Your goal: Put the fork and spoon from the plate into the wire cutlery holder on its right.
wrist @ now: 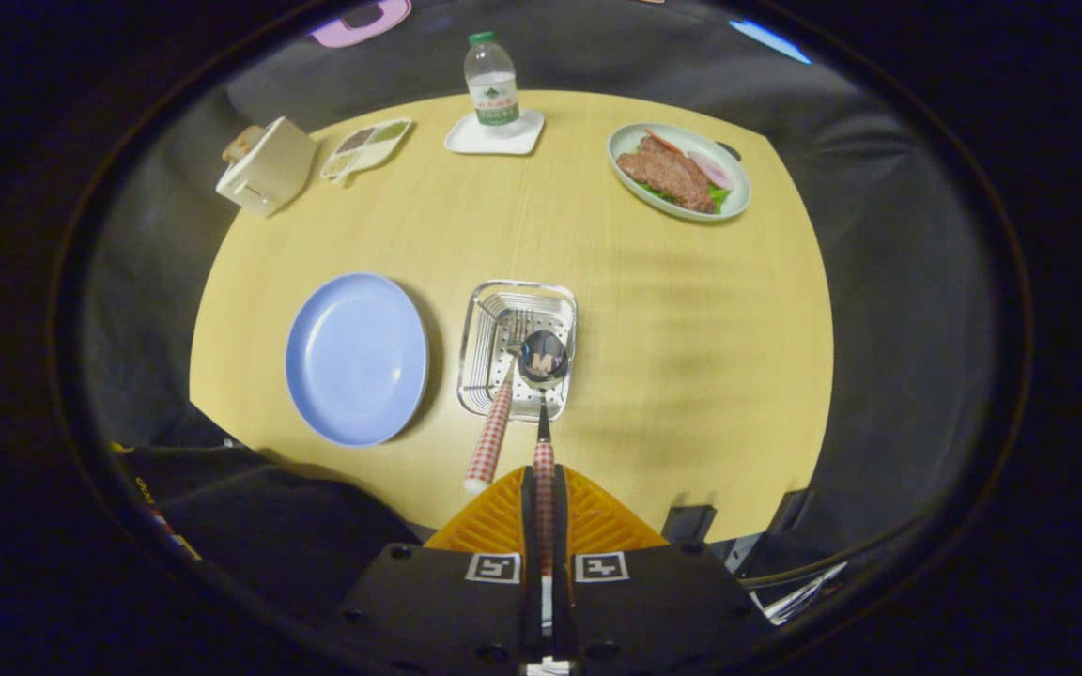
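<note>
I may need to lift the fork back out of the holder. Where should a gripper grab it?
Grip the fork by its checked handle, coming from the near side: its head lies in the wire holder, the handle slanting out over the rim. The gripper is shut on the spoon handle alongside.

Gripper (544, 488): two ribbed, wedge-shaped fingers (494, 521) tapering forward. Behind them, a broad black housing in two halves, split by a narrow central slot. One square black-and-white marker on each half near the slot. Small round screw holes dot the housing face.
</note>
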